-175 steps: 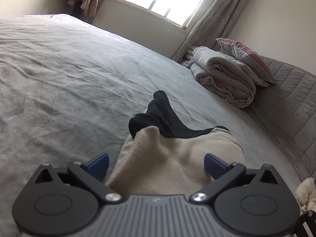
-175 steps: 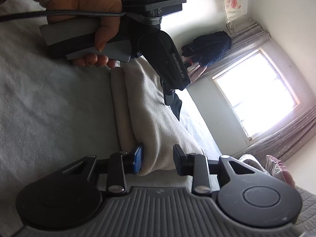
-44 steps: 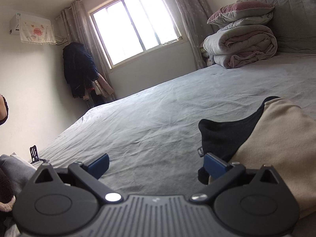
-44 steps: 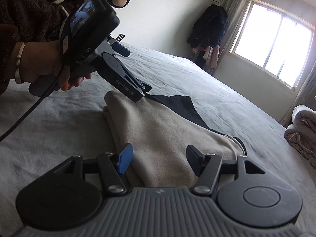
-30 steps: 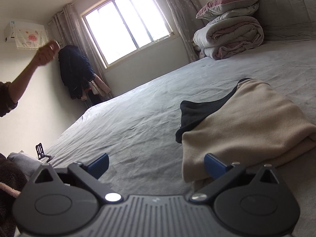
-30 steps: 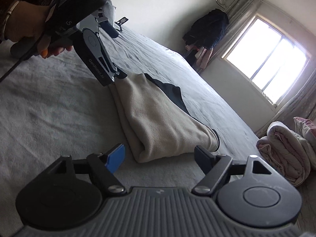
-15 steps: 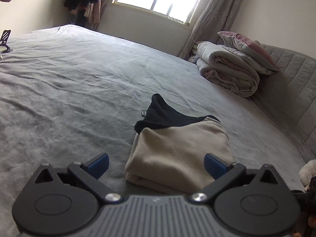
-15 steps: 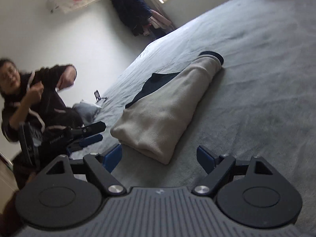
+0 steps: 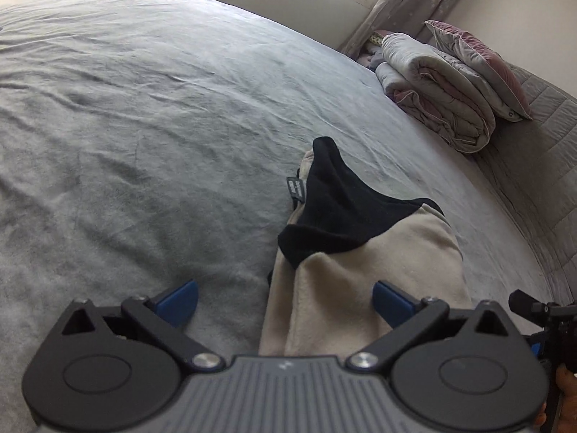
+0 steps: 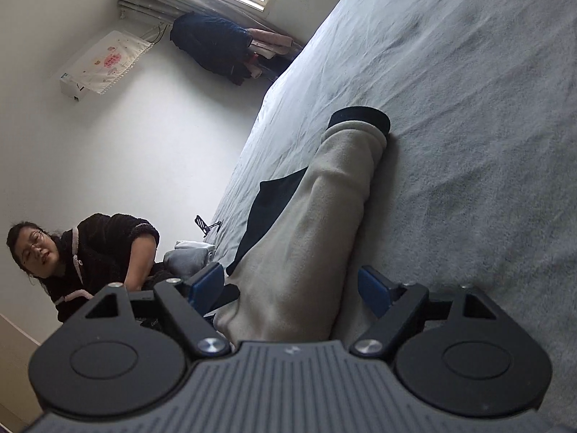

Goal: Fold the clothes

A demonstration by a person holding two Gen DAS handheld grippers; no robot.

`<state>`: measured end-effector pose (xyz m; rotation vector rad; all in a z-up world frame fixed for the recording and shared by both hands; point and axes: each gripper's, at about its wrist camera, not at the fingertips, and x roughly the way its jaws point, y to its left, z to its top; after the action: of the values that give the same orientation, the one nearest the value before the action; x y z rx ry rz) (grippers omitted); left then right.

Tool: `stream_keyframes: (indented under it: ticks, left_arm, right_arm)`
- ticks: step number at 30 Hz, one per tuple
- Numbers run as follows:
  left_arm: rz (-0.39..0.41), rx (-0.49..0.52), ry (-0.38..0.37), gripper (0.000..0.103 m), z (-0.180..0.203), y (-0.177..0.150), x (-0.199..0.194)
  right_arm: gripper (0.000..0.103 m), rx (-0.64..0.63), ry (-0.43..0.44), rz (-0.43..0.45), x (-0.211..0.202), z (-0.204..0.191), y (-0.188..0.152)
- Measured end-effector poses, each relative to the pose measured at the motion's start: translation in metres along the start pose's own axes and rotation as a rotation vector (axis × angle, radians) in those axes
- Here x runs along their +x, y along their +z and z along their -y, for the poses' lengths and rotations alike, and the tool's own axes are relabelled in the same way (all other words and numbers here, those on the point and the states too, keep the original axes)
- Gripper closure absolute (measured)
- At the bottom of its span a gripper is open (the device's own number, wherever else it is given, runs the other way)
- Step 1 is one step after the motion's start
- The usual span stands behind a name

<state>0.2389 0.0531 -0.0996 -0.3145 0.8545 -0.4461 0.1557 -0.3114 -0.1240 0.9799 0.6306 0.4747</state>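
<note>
1. The folded beige garment (image 9: 364,288), with a black part (image 9: 335,209) at its far end, lay on the grey bed (image 9: 144,115).
2. The left hand-held gripper (image 9: 285,299) was spread wide, the garment's near end between its blue fingers (image 9: 178,297), untouched.
3. The right hand-held gripper (image 10: 288,288) was also wide, straddling the garment (image 10: 313,223) without pinching.
4. A rolled quilt (image 9: 436,93) and pillow (image 9: 479,68) sat well apart at the headboard.

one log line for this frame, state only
left gripper: open, empty | right gripper: open, empty, straddling garment end | beige garment: folded on grey bed, black lining showing
</note>
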Motion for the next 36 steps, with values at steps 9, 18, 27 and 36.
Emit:
stream_keyframes:
  ticks: [9,18,27,36]
  left_arm:
    - [-0.045,0.027,-0.156,0.000,0.027,0.013,0.038]
    - [-0.031,-0.118,-0.272,0.000,0.010,0.012,0.038]
    - [-0.075,-0.059,-0.246,0.000,0.019,0.017,0.045]
    - [-0.041,-0.113,-0.282,0.001,0.015,0.012,0.046]
  right_arm:
    - [0.017,-0.033,0.052,-0.073,0.026,-0.005,0.022]
    - [0.066,-0.049,0.040,-0.029,0.013,0.003,0.018]
    - [0.046,-0.088,-0.187,-0.065,0.001,-0.010,0.020]
    - [0.038,-0.101,-0.109,-0.075,0.031,-0.013,0.015]
